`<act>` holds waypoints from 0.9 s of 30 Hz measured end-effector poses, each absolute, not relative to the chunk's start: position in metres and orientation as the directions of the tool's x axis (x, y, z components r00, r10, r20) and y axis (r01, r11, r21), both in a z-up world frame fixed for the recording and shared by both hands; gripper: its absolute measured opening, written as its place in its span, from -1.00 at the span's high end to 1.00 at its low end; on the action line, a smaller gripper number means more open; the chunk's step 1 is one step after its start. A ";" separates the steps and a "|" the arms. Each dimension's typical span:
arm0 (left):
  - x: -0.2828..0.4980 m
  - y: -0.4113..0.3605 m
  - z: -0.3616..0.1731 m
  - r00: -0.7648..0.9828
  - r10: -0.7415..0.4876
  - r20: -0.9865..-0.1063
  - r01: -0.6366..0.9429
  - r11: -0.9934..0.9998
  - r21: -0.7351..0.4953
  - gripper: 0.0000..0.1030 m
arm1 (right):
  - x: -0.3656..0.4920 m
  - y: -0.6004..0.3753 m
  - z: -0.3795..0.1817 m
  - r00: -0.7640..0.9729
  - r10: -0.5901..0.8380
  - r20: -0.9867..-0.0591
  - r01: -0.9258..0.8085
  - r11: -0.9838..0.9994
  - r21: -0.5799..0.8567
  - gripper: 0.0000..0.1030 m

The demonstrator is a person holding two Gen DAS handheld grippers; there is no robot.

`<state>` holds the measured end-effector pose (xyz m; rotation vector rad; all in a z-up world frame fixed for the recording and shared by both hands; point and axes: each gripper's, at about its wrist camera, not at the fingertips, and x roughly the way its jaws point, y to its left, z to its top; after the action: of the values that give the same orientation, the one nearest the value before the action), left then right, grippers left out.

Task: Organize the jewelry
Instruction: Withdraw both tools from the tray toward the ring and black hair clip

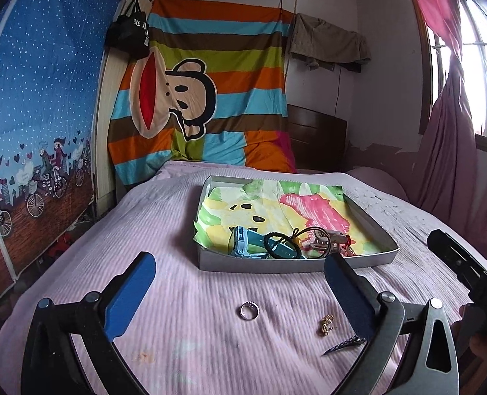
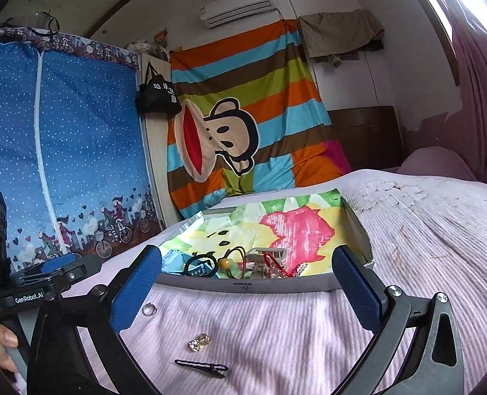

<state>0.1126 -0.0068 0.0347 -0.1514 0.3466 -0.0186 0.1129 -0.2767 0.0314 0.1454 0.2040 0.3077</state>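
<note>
Three loose pieces lie on the pink bed before the shallow grey tray (image 1: 276,265): silver ring (image 1: 249,310), gold earring (image 2: 199,341), black hair clip (image 2: 201,367) lying crosswise. Left gripper (image 1: 240,283) and right gripper (image 2: 246,283) gape wide, empty; the ring is centred before the left.

"GenRobot.AI" – on left hand-held gripper (image 2: 55,268) body; "DAS" – right one's (image 1: 441,243).

Both wrist views low over the bed's (image 1: 184,345) near edge, facing the headboard wall, left view further left, sharing the tray (image 1: 276,265) (image 2: 276,285)
</note>
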 end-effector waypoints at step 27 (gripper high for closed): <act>0.079 -0.002 0.022 0.931 -0.021 -0.365 -0.007 0.997 -0.074 -1.00 | 0.089 -0.243 0.009 0.890 0.300 -0.343 -0.315 0.949 0.014 -0.97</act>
<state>0.0786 -0.0024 0.0224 -0.0750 0.3744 -0.0071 0.0892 -0.2432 0.0094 -0.0427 0.3493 0.3191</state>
